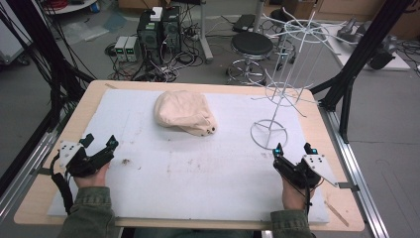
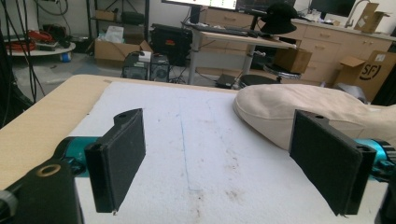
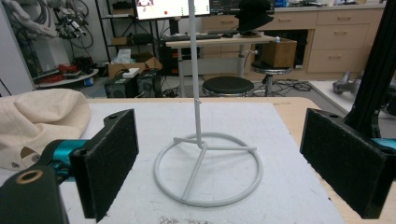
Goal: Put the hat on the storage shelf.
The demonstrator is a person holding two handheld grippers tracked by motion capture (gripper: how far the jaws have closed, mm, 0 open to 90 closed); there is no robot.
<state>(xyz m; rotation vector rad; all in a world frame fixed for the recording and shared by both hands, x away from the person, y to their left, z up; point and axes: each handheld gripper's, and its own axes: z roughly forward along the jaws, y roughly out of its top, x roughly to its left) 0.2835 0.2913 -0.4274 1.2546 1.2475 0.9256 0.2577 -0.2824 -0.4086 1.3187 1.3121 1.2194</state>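
Beige cloth cap (image 1: 184, 113) is lying mid-mat between the left gripper (image 1: 100, 144) and right gripper (image 1: 293, 148), both resting apart from it. Left gripper view: jaws are gaping, empty, cap ahead-right. Right gripper view: jaws are spreading wide before the white wire stand (image 3: 207, 173).

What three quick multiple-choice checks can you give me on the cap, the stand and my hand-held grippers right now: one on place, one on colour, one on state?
1. Where does the beige cap lie?
A. hung on the stand
B. on the white mat, left of the stand
C. on the floor

2. What colour is the wire stand?
A. white
B. black
C. red

3. How do the jaws of the left hand-held gripper and the right hand-held gripper stand?
A. both shut on the cap
B. one shut on the stand
C. both open, holding nothing

Answers: 1 B, the cap rests on the white mat apart from the stand's ring base. 2 A, its rods are white. 3 C, both gripper views show wide gaps between the pads.
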